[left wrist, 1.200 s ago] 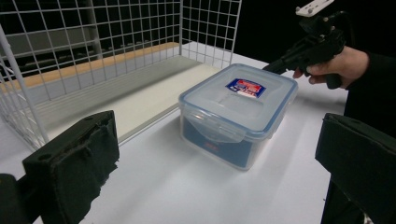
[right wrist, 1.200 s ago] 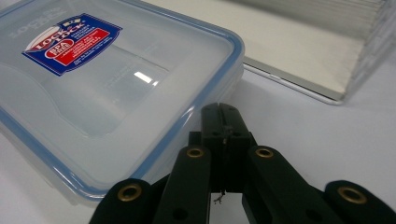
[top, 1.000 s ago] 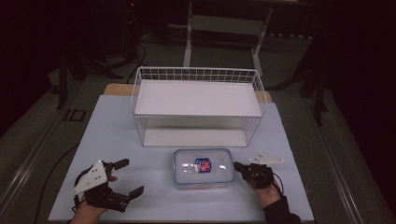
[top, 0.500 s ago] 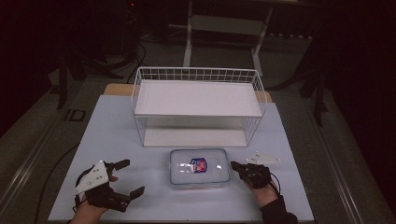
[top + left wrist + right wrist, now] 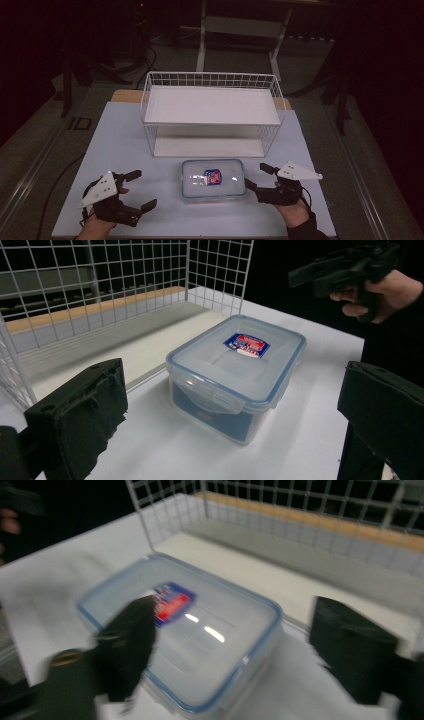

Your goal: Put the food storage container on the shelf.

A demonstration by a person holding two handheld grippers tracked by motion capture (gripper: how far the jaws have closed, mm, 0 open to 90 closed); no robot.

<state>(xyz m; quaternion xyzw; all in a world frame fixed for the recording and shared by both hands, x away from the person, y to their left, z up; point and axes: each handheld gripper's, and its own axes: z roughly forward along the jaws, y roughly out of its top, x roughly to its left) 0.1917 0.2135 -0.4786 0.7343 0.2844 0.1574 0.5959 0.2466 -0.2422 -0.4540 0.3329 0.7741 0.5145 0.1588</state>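
Note:
A clear plastic container [image 5: 212, 178] with a blue-rimmed lid and a red and blue label lies on the white table, just in front of the wire rack. My right gripper [image 5: 255, 176] stands open at the container's right end, its near jaw against the edge. In the right gripper view the container [image 5: 200, 630] sits between and under the spread jaws of that gripper [image 5: 235, 645], blurred by motion. My left gripper [image 5: 142, 190] is open and empty, a hand's width left of the container. The left gripper [image 5: 230, 415] looks at the container [image 5: 235, 375] from a distance.
A white wire rack [image 5: 210, 80] with an upper shelf and a low base stands behind the container, also seen as a rack [image 5: 100, 290] and a rack [image 5: 300, 500]. The table's front edge [image 5: 200, 235] runs close under both hands. The person's right hand [image 5: 380, 290] shows far off.
My right gripper has moved left up to the container's right end, and the container has slid slightly left. The left gripper has barely moved.

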